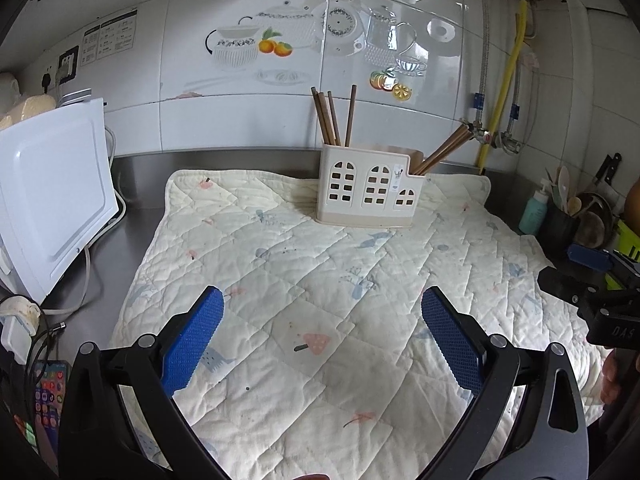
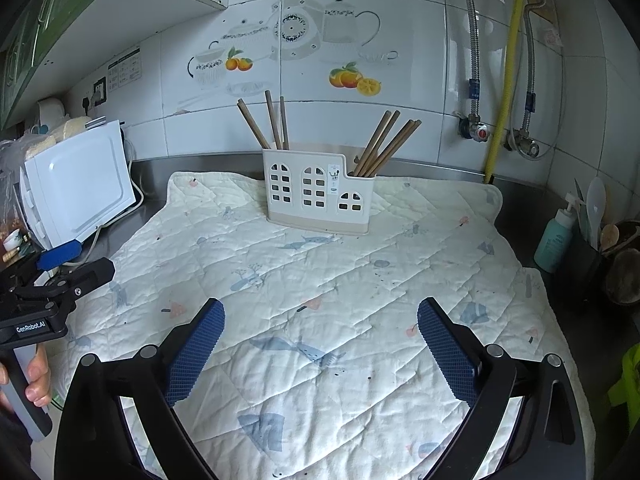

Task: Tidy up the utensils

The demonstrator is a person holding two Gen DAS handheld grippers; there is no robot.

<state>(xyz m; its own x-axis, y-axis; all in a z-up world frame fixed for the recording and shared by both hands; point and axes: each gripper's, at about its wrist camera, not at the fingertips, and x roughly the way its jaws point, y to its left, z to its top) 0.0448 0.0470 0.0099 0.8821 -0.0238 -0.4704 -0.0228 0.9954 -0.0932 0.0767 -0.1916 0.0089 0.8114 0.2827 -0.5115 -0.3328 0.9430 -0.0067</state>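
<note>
Quilted mat (image 1: 320,280) on steel counter (image 1: 132,216), tiled wall (image 1: 240,112)

Black left gripper (image 1: 322,308) and right gripper (image 2: 320,320) carry blue textured pads (image 1: 192,340).

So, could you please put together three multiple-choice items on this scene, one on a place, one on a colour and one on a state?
1. Where does the utensil holder stand?
A. On the quilted mat, towards the wall
B. On top of the white appliance
C. On the bare steel counter

2. What colour are the pads of the left claw?
A. Red
B. Blue
C. Green

3. In what state is the right claw?
A. Shut on a chopstick
B. Shut and empty
C. Open and empty

Answers: 1 A, the holder's base rests on the mat's far part. 2 B, both pads show blue in the left wrist view. 3 C, the jaws stand wide apart with only mat between them, and the chopsticks stand in the holder.
</note>
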